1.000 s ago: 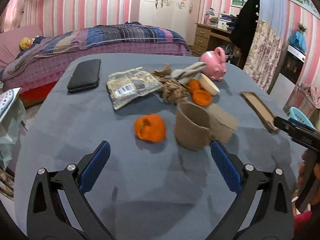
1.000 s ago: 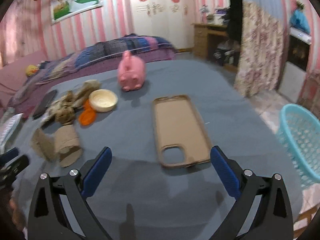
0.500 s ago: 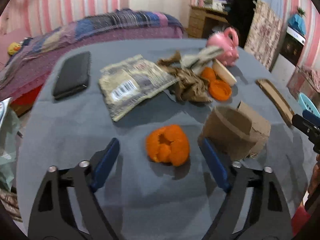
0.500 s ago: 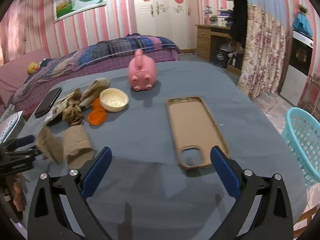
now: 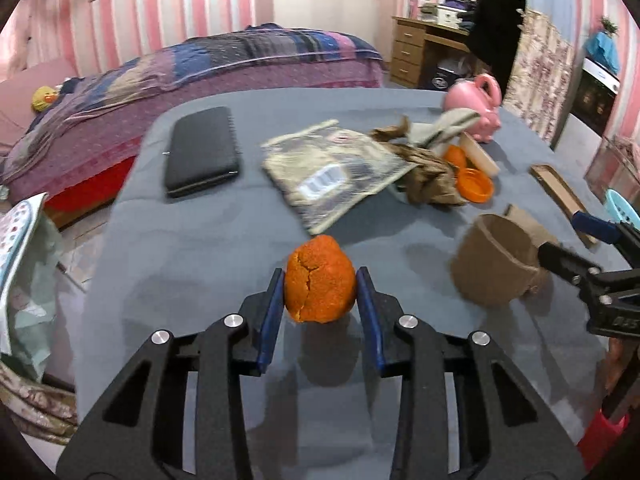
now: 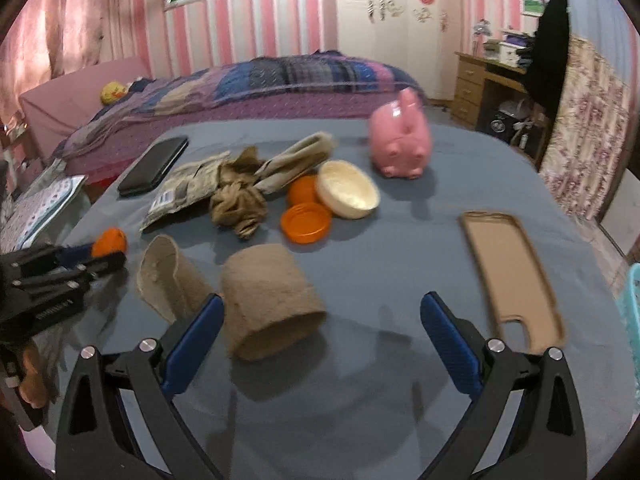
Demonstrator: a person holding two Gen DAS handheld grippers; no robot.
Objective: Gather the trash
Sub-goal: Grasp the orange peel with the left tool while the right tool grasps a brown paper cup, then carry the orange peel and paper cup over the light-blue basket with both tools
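Note:
My left gripper (image 5: 320, 294) is shut on an orange peel (image 5: 320, 286), just above the grey-blue table (image 5: 192, 248); both also show at the left of the right wrist view, gripper (image 6: 96, 258) and peel (image 6: 112, 241). My right gripper (image 6: 320, 312) is open, its left finger beside a brown cardboard tube (image 6: 270, 306). A torn cardboard piece (image 6: 168, 278) lies left of the tube. Farther back lie a crumpled brown paper (image 6: 238, 206), a flat foil wrapper (image 5: 336, 172), an orange lid (image 6: 306, 222) and a cream bowl (image 6: 348, 195).
A black phone (image 5: 202, 152), a pink piggy bank (image 6: 400, 142) and a tan phone case (image 6: 512, 276) also lie on the table. A turquoise basket (image 6: 634, 312) stands past the table's right edge. A bed (image 5: 200, 64) is behind.
My left gripper moved forward and closed on the orange peel. My right gripper moved left, from over the phone case to the cardboard tube, still open.

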